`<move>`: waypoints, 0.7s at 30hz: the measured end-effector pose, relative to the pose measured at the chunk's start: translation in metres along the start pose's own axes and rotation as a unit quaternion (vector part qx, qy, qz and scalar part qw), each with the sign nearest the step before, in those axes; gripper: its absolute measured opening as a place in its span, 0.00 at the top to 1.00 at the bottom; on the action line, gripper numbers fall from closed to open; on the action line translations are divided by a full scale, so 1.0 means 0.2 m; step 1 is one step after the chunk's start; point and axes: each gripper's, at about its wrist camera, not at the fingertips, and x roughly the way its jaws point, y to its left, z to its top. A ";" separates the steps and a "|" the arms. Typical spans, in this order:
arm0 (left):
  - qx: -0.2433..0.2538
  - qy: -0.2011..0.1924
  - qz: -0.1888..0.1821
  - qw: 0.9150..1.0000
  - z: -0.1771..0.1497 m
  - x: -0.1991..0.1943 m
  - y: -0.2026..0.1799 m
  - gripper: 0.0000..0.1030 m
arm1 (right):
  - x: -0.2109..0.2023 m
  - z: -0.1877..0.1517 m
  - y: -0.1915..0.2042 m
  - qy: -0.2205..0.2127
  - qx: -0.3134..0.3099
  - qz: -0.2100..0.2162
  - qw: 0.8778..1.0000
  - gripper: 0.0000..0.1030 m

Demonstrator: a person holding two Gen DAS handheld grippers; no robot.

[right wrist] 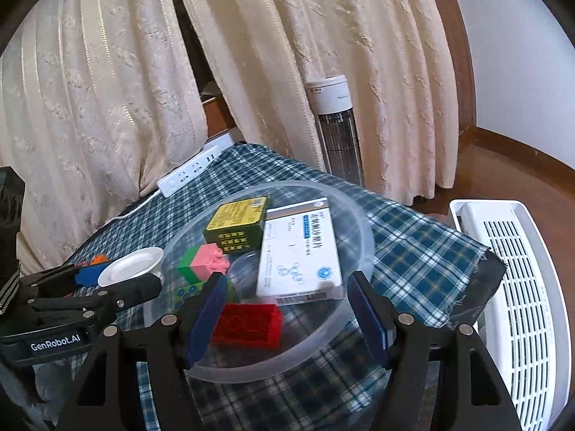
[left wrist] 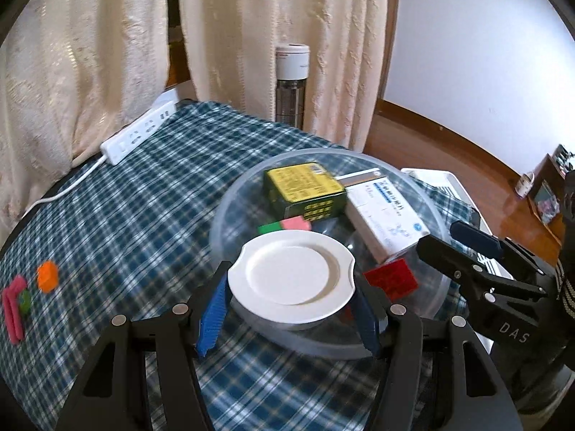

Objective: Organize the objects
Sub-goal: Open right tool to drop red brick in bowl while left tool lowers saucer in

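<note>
My left gripper (left wrist: 289, 310) is shut on a small white dish (left wrist: 291, 273), held over the near rim of a clear plastic bowl (left wrist: 323, 348). In the bowl lie a green and yellow box (left wrist: 305, 190), a white medicine box (left wrist: 388, 219), a pink and green brick (left wrist: 287, 225) and a red brick (left wrist: 391, 278). My right gripper (right wrist: 287, 318) stands open above the bowl (right wrist: 251, 377), with the red brick (right wrist: 248, 325) below its left finger. In the right wrist view the left gripper (right wrist: 118, 276) holds the dish (right wrist: 129, 265) at the bowl's left side.
An orange brick (left wrist: 47, 276), a pink piece (left wrist: 13, 309) and a green piece (left wrist: 25, 300) lie on the checked cloth (left wrist: 125, 215) at the left. A white power strip (left wrist: 140, 131) sits at the far edge. A tower heater (right wrist: 336, 125) and a white appliance (right wrist: 521, 287) stand beside the table.
</note>
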 end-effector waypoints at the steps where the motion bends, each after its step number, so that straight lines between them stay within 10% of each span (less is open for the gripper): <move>1: 0.002 0.000 -0.002 1.000 0.01 0.01 -0.01 0.39 | 0.00 0.00 -0.01 0.000 0.002 0.000 1.000 0.30; 21: -0.025 0.013 -0.020 0.999 0.03 0.09 0.01 0.33 | 0.04 0.01 -0.06 0.008 0.011 -0.003 1.000 0.29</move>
